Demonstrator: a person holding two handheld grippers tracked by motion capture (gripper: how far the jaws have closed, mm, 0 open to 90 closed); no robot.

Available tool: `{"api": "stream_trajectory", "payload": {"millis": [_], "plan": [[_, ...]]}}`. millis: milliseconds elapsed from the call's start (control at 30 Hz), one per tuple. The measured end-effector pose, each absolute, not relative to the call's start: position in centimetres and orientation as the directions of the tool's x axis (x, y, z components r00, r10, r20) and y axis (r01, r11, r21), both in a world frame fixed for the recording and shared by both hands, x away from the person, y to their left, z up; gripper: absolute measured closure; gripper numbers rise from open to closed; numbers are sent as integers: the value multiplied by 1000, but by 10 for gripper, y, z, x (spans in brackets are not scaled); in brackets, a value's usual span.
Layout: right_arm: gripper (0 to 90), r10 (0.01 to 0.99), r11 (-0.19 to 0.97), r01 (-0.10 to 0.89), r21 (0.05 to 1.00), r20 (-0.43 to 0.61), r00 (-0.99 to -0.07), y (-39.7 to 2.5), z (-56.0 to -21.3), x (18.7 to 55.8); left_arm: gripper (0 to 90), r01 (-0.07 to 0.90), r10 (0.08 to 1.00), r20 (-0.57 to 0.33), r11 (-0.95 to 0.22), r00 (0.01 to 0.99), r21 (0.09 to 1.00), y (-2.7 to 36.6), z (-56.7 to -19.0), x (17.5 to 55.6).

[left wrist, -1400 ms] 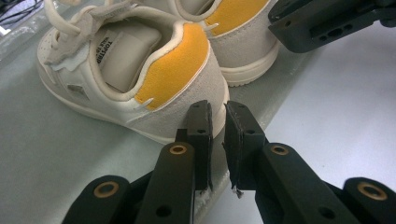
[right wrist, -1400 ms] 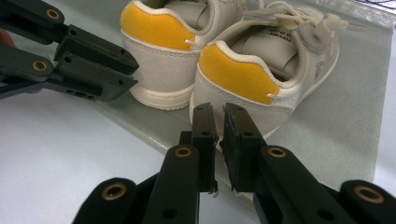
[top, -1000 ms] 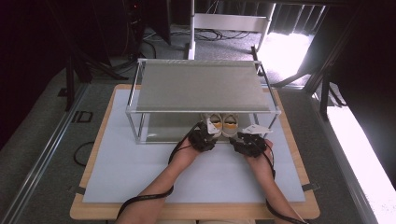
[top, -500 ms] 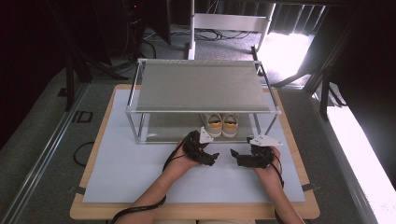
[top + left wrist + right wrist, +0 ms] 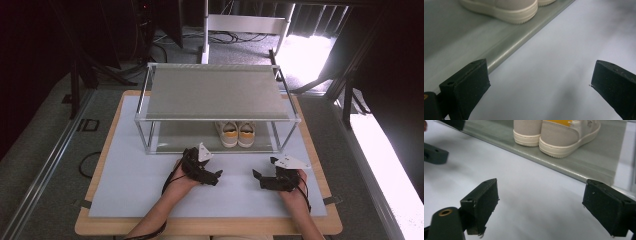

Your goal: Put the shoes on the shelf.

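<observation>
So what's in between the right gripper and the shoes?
Nothing stands there. In the right gripper view, bare pale mat runs from the open right gripper to the shelf's front edge; the shoes stand just behind it.

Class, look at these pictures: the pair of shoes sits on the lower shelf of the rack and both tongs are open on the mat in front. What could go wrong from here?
1. The shoes stand close to the lower shelf's front edge; a nudge might tip one onto the mat.
2. The upper shelf hangs over them, so the left tongs or right tongs could knock it when reaching in.
</observation>
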State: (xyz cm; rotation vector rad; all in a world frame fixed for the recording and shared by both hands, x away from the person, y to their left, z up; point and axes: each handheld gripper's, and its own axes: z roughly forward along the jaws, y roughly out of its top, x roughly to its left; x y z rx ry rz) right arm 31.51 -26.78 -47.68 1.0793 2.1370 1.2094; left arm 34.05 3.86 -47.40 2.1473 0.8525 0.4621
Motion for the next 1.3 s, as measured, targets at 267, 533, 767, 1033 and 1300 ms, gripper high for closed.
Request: {"api": "stream_trajectory", "payload": {"millis": [267, 533, 767, 1033, 1300], "plan": [[126, 824, 316, 407, 857, -36, -565, -280, -478, 306, 12, 422, 714, 66, -483, 697, 767, 55, -479, 330], [125, 839, 314, 404, 859, -52, -542, -291, -479, 302, 12, 415, 735, 89, -474, 672, 777, 71, -485, 321], [125, 847, 321, 395, 861, -74, -526, -303, -478, 300, 12, 396, 752, 124, -471, 648, 788, 85, -485, 315], [125, 881, 259, 397, 881, -47, -471, -322, -478, 301, 12, 385, 801, 114, -400, 587, 832, 106, -484, 311], [126, 883, 254, 416, 873, -34, -468, -322, -479, 303, 13, 387, 865, 117, -334, 488, 859, 114, -485, 307]]}}
